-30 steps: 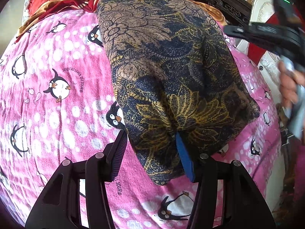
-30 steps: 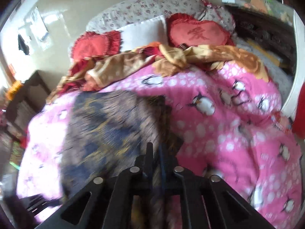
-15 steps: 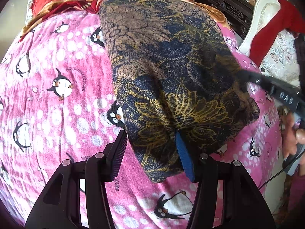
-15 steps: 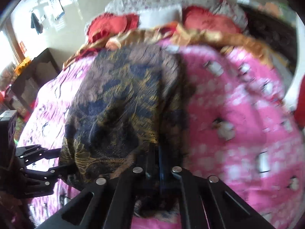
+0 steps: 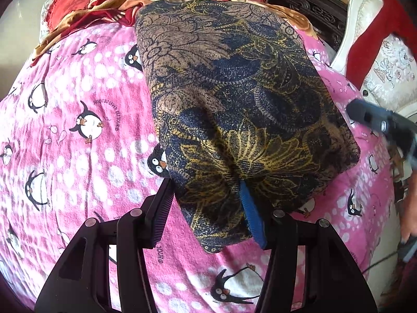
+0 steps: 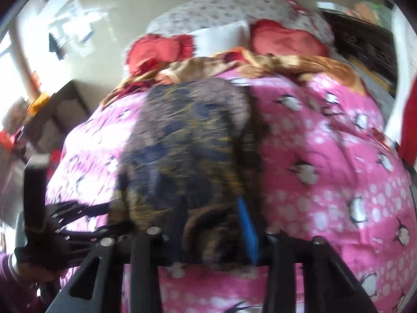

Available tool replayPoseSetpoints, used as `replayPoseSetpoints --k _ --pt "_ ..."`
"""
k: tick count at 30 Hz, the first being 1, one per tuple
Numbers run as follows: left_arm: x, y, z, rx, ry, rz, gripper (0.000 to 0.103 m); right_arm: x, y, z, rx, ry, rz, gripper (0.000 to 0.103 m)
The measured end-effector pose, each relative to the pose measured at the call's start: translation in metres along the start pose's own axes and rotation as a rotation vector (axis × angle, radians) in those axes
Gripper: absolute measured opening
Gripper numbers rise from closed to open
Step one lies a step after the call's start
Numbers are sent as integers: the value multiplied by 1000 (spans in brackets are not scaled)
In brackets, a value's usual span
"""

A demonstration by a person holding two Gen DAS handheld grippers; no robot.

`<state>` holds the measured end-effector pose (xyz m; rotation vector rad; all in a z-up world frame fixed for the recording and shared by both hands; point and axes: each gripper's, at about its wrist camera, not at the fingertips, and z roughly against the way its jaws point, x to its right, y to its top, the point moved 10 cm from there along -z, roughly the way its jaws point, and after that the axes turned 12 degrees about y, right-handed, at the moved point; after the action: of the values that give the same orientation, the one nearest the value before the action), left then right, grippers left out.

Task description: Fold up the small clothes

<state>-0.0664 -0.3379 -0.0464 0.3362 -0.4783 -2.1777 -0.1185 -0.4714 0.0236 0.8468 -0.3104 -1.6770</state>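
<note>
Bed covered with a pink penguin-print blanket [image 5: 78,156]. At its head: red heart-shaped cushions [image 6: 159,52], a white pillow [image 6: 221,36], and a crumpled orange-and-red cloth [image 5: 104,15]. Dark carved headboard [image 5: 307,13] at the far right in the left wrist view; a white chair [image 5: 385,73] with a red garment over it beside the bed.

Task item: a dark blue, brown and gold floral cloth [image 5: 234,104], folded into a thick rectangle, lying lengthwise down the middle of the blanket.

Left gripper [image 5: 206,208]: fingers half apart, straddling the cloth's near corner. The blue pad [image 5: 251,216] touches the fabric; the other pad sits at the cloth's edge. Whether they pinch, cannot tell.

Right gripper [image 6: 213,224]: view blurred. Jaws have just been opening, now part-way apart, with the cloth's near edge bunched between them; pads look loose on it. The left gripper shows at the left edge of this view.
</note>
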Motion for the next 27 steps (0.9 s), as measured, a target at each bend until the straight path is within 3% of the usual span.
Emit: replayPoseSetpoints --k 3,4,6,9,14,16,21,24,27 --pt "1 1 -1 1 4 -6 53 -4 -15 -20 -70 -24 34 37" --pt "2 1 -2 -1 3 -8 53 3 -23 -28 -107 -76 54 31" --pt "2 2 -3 -2 -4 -11 53 17 -35 -31 -138 -159 70 28" --pt "3 3 -7 -4 -7 -12 56 35 -42 -29 -124 -120 -21 27" --pt "3 4 -8 -6 -17 -7 56 32 -37 -26 -137 -130 -3 28" --pt "0 5 -8 -1 -28 -3 56 27 -32 -18 -107 -114 -11 41" --pt "-8 9 -9 -6 -71 23 59 35 -18 -8 -29 -86 -79 52" --pt "-16 24 -1 22 -174 87 62 47 -4 -8 24 -85 -110 80" --pt "-27 39 -3 32 -248 160 74 60 11 -20 54 -69 -148 83"
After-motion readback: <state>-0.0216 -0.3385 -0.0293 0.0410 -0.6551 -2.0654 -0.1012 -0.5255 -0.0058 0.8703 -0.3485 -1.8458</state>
